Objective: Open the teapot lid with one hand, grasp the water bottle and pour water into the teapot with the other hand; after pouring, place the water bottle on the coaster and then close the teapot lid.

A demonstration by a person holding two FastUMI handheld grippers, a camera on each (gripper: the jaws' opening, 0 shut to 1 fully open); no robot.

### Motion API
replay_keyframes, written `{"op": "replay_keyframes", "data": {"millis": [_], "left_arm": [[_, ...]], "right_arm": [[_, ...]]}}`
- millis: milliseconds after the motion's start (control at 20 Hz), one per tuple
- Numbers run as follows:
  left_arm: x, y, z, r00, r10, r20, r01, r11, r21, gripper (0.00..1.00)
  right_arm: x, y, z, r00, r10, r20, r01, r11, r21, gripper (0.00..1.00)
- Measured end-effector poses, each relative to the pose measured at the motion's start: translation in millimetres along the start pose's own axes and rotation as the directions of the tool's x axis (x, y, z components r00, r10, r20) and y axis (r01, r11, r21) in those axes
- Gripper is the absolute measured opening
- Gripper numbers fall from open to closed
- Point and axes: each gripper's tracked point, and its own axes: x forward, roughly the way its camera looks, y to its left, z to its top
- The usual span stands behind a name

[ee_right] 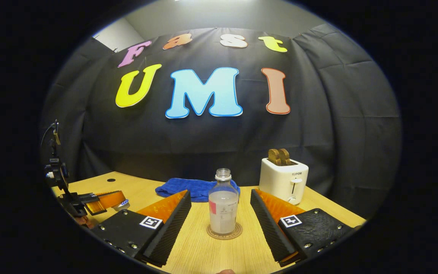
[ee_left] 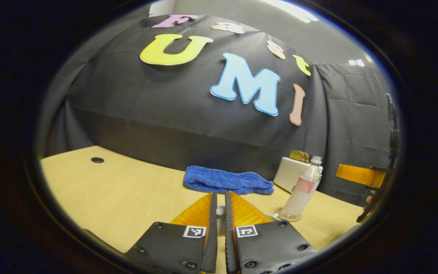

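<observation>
The water bottle (ee_right: 223,203) stands upright on the coaster (ee_right: 224,231), uncapped and largely full, on the table (ee_right: 203,255). The right gripper (ee_right: 221,213) is spread wide, one finger either side, neither touching. Expect thin, smooth plastic that yields and slips; grip the mid-body, firmly but without squeezing. The left gripper (ee_left: 221,213) is nearly together on a small pale object, probably the teapot lid knob (ee_left: 221,210); contact cannot be confirmed

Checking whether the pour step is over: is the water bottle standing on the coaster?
Yes. The water bottle stands upright on the coaster, uncapped, between the open right tool fingers, untouched.
</observation>
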Motion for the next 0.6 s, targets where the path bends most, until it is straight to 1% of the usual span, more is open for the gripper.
{"op": "replay_keyframes", "data": {"millis": [100,150,250,300,350,450,500,550,600], "left_arm": [[-1,-2,0,1.000,-0.003,0.001,0.003,1.000,0.010,0.15],[0,-3,1,1.000,-0.002,0.003,0.002,1.000,0.013,0.18],[-1,-5,2,1.000,-0.004,0.007,0.004,1.000,0.010,0.18],[-1,-5,3,1.000,-0.004,0.008,0.004,1.000,0.013,0.14],[-1,-5,4,1.000,-0.002,0.011,0.002,1.000,0.018,0.18],[-3,-6,5,1.000,-0.002,0.015,0.002,1.000,0.026,0.18],[-3,-7,5,1.000,-0.002,0.017,0.002,1.000,0.024,0.15],[-3,-9,5,1.000,-0.005,0.016,0.005,1.000,0.022,0.18],[-3,-12,5,1.000,-0.006,0.012,0.006,1.000,0.024,0.18]], "right_arm": [[-9,-1,-9,1.000,-0.011,-0.002,0.011,1.000,-0.009,0.96],[-12,-2,-16,1.000,-0.017,-0.010,0.017,1.000,-0.015,0.97],[-19,-5,-30,0.999,-0.029,-0.034,0.028,0.999,-0.035,0.97],[-21,-6,-36,0.998,-0.034,-0.045,0.032,0.999,-0.042,0.97],[-23,-7,-40,0.998,-0.038,-0.052,0.035,0.998,-0.042,0.97],[-26,-7,-48,0.998,-0.029,-0.061,0.027,0.999,-0.027,0.97],[-27,-8,-52,0.998,-0.025,-0.061,0.023,0.999,-0.022,0.97],[-27,-10,-54,0.998,-0.027,-0.064,0.026,0.999,-0.022,0.97],[-28,-13,-59,0.996,-0.035,-0.077,0.033,0.999,-0.026,0.97]]}}
